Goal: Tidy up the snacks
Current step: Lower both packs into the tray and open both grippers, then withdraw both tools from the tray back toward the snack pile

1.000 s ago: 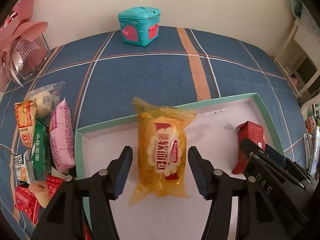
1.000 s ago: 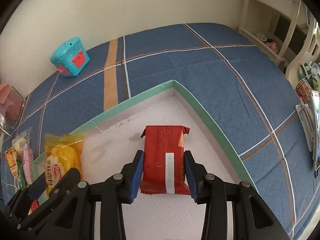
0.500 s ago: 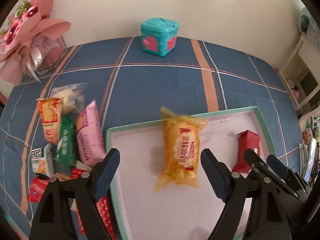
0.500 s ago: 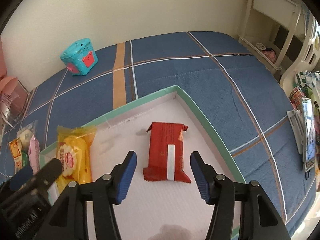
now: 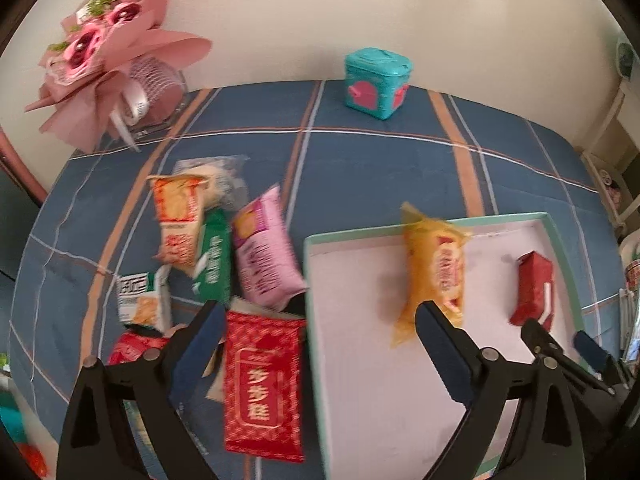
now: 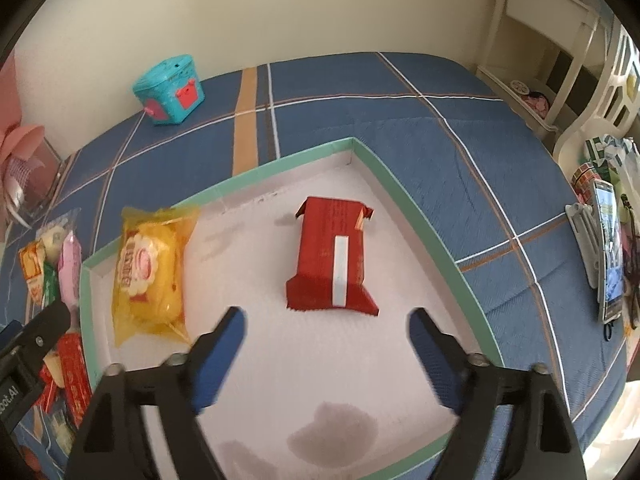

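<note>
Left gripper (image 5: pixel 318 338) spread wide and empty, hovering over the tray's left wall (image 5: pixel 314 304), with the loose heap of snacks lying on the table on its left-finger side. Nearest of the heap: the red packet (image 5: pixel 262 384), flat between the two fingers, just inside the left one, long axis running forward along the fingers, so probably ready for a straight drop and pinch across its short width. Ahead of the left finger: pink packet (image 5: pixel 264 260), green packet (image 5: pixel 214 256), orange packet (image 5: pixel 178 224).

Right gripper (image 6: pixel 326 332) also spread and empty, above the tray floor. Dark red bar (image 6: pixel 334 266) straight ahead between its fingers, lengthwise; yellow bun packet (image 6: pixel 148 272) off beyond its left finger. Left gripper plainly nearer the heap
</note>
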The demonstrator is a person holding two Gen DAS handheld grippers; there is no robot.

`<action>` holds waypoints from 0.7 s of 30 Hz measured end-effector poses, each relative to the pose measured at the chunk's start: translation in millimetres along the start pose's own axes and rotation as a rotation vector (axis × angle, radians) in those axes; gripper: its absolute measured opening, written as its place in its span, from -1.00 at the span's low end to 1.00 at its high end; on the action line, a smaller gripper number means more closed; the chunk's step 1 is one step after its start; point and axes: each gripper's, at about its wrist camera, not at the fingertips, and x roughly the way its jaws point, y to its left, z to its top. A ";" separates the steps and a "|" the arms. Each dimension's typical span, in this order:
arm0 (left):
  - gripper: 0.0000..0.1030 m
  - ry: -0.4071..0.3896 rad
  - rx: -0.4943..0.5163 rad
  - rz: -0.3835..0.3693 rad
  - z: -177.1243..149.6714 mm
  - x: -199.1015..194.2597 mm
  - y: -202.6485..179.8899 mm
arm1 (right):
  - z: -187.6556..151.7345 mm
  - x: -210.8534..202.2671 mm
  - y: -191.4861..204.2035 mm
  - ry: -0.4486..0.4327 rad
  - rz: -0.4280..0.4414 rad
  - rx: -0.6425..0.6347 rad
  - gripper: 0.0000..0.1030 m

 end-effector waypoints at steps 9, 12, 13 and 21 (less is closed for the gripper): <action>0.88 -0.021 -0.010 0.031 -12.0 -4.8 17.9 | -10.4 -7.3 7.9 -0.003 0.034 -0.019 1.00; 0.88 -0.027 -0.018 0.033 -15.2 -5.9 22.3 | -13.5 -7.9 8.5 0.001 0.051 -0.009 1.00; 0.88 -0.028 -0.019 0.032 -16.4 -6.2 23.5 | -14.7 -8.5 8.6 0.000 0.055 -0.008 1.00; 0.88 -0.033 -0.046 0.032 -27.5 -13.0 37.8 | -28.1 -19.9 14.3 -0.028 0.054 -0.046 1.00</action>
